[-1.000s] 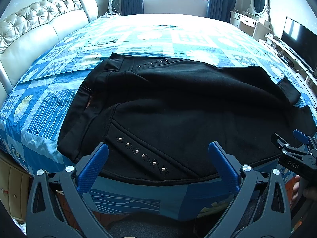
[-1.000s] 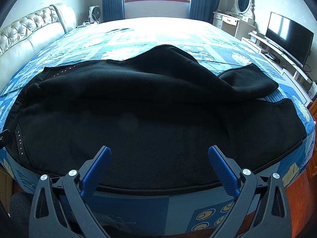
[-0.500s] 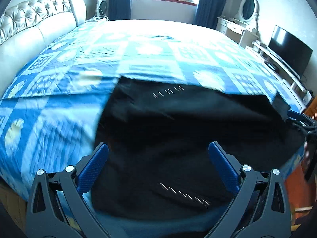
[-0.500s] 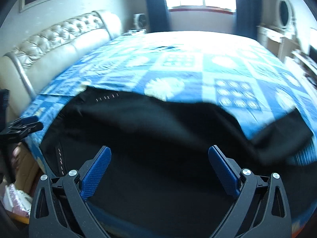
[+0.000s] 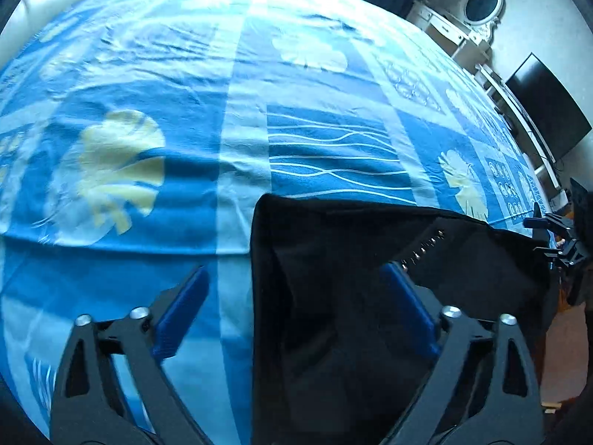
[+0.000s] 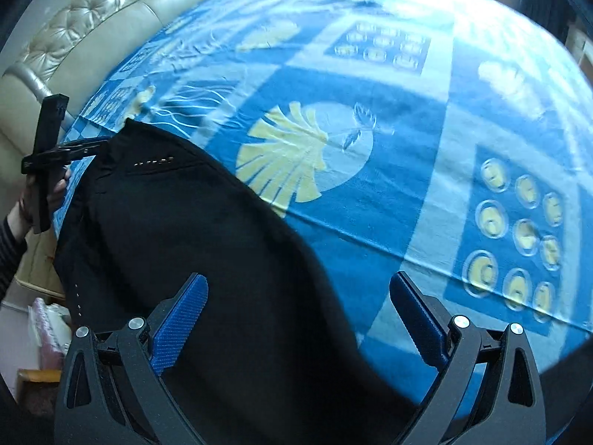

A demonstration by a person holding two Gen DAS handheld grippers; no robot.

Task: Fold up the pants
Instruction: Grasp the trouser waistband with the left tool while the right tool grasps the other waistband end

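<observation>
The black pants (image 5: pixel 363 259) lie flat on the blue patterned bedspread (image 5: pixel 315 141), with small metal studs (image 5: pixel 426 248) near the waist. My left gripper (image 5: pixel 296 289) is open just above the far waist corner, its left finger over the bedspread and its right finger over the cloth. In the right wrist view the pants (image 6: pixel 207 244) run from the waist at far left toward the lens. My right gripper (image 6: pixel 298 296) is open, low over the far edge of the leg. Each gripper shows in the other's view, the right one (image 5: pixel 556 237) and the left one (image 6: pixel 79 148).
A cream tufted headboard (image 6: pixel 92 18) runs along the left side. A white dresser with an oval mirror (image 5: pixel 478 3) and a dark TV (image 5: pixel 548 107) stand at the far right. The bed's near edge drops to the floor (image 6: pixel 40 319).
Both grippers have moved forward and down toward the far edge of the pants, the left toward the waist corner, the right toward the leg. Both stay open.
</observation>
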